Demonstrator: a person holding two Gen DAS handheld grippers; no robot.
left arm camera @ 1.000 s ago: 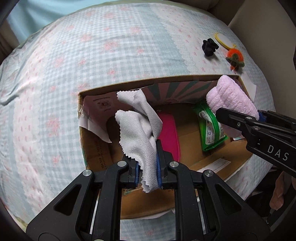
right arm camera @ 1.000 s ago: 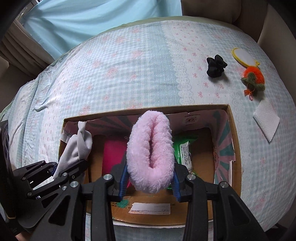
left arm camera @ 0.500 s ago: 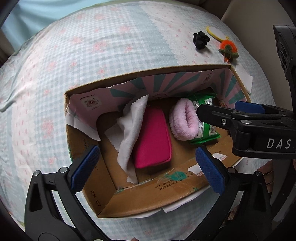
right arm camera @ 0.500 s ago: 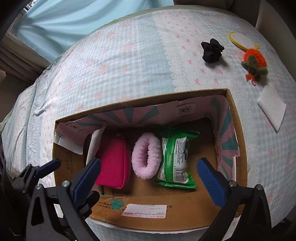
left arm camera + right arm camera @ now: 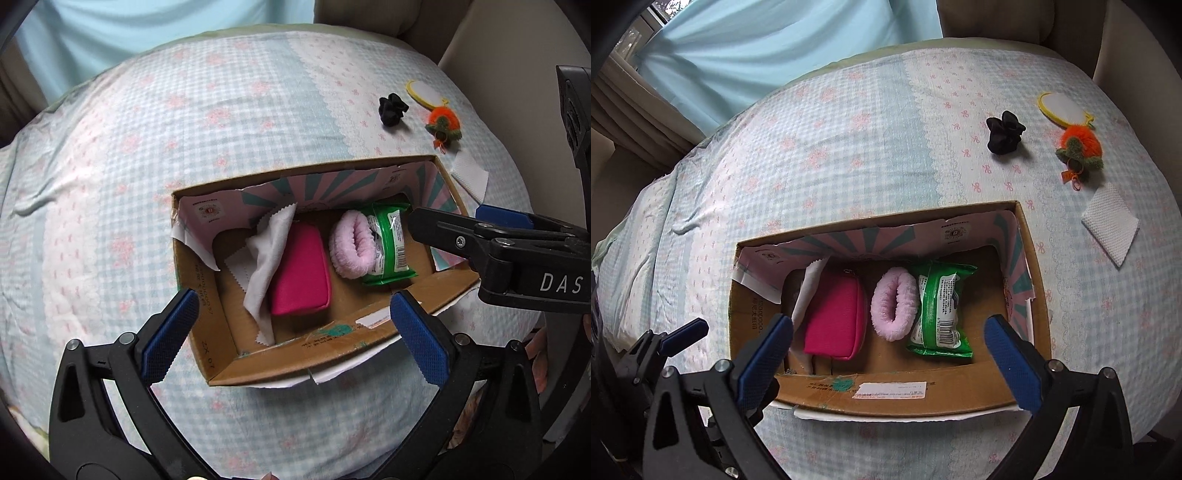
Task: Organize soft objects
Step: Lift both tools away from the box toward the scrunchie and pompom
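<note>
An open cardboard box (image 5: 295,363) (image 5: 886,395) sits on the bed. Inside lie a grey cloth (image 5: 267,258) (image 5: 805,291), a magenta pouch (image 5: 299,273) (image 5: 836,321), a pink fluffy scrunchie (image 5: 351,245) (image 5: 894,302) and a green wipes pack (image 5: 389,245) (image 5: 940,314). My left gripper (image 5: 291,332) is open and empty above the box's near edge. My right gripper (image 5: 888,354) is open and empty above the box; it also shows at the right of the left wrist view (image 5: 517,254).
On the checked bedsheet beyond the box lie a black scrunchie (image 5: 392,109) (image 5: 1004,132), an orange-green plush charm (image 5: 443,123) (image 5: 1078,146), a yellow-rimmed mirror (image 5: 424,92) (image 5: 1063,105) and a white folded tissue (image 5: 469,175) (image 5: 1110,223). A light blue curtain (image 5: 775,48) hangs behind.
Both grippers opened and let go: the grey cloth and the pink scrunchie dropped into the box. Both grippers have since pulled back and up from the box.
</note>
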